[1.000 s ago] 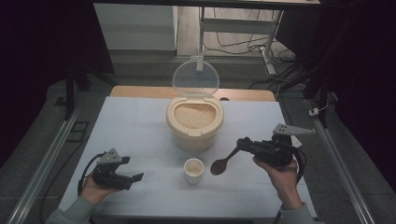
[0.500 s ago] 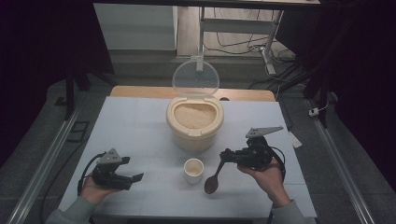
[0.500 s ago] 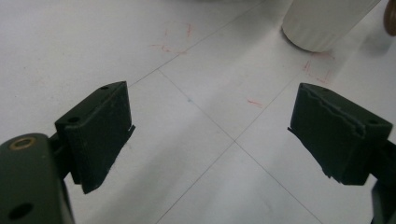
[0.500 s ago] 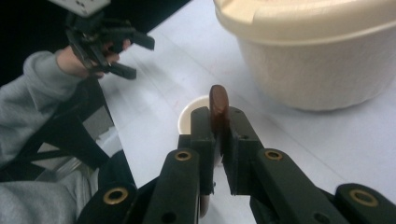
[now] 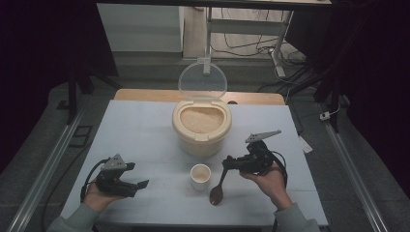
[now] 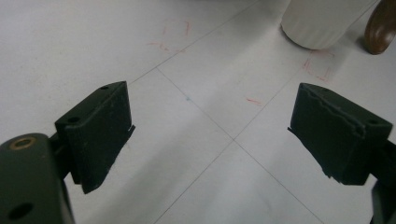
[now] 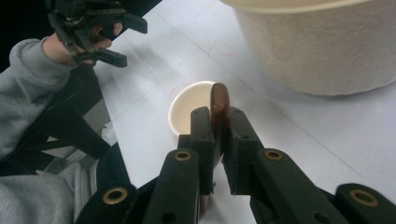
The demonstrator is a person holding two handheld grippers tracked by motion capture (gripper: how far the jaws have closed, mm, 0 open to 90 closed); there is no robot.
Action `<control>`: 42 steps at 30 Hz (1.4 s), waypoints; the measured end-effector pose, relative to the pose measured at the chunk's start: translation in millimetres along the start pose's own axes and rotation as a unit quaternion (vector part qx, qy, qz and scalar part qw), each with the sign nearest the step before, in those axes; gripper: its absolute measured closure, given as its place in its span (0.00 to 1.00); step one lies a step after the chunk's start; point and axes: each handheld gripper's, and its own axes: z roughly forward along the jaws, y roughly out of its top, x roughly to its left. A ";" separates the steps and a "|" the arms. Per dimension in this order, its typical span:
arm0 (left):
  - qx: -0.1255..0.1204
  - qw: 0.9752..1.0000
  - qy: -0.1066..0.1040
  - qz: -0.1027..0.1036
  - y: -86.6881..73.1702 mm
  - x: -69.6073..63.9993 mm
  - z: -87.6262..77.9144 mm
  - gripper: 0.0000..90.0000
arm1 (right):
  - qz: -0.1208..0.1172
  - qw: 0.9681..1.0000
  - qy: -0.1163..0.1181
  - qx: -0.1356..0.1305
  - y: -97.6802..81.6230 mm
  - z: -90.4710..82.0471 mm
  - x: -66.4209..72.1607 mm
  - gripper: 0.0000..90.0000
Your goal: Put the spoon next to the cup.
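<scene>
From the high view, the right gripper (image 5: 229, 163) is squeezing the handle of a brown spoon (image 5: 218, 187). The spoon is hanging down, with its round end sitting low over the table (image 5: 145, 130), just beside a small white cup (image 5: 200, 176). Behind the cup, a big tub (image 5: 201, 126) full of rice is standing with its clear lid (image 5: 202, 81) tipped up. The left gripper (image 5: 140, 185) is resting near the front left of the table, well apart from the cup, with its jaws wide.

In the left gripper view, the two black jaws are standing far apart over the bare table, gripping nothing. The cup (image 6: 322, 21) and the spoon (image 6: 382, 25) are showing at the top right.

In the right gripper view, the jaws are pinching the spoon (image 7: 219, 109) tight, with the cup (image 7: 189, 109) just past them and the tub (image 7: 322, 44) at the top right.
</scene>
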 end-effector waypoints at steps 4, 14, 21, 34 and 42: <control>0.000 1.000 0.000 0.000 0.0 -0.1 0.2 0.14 | 0.000 1.000 -0.017 -0.003 0.6 5.0 -11.0 0.88; 0.001 1.000 0.000 0.001 -0.2 -0.3 0.4 0.14 | -0.026 0.996 -0.080 -0.006 -2.1 25.8 -33.1 0.76; 0.002 1.000 0.000 0.002 -0.1 -0.3 0.6 0.14 | -0.036 0.988 -0.151 -0.002 -12.0 41.4 -44.7 0.64; 0.003 1.000 -0.001 0.002 -0.5 0.0 1.3 0.14 | -0.033 0.973 -0.226 0.022 -19.3 59.7 -57.5 0.55; 0.004 1.000 0.000 0.001 -0.8 -0.1 1.5 0.14 | -0.018 0.968 -0.251 0.011 -20.0 57.2 -59.6 0.44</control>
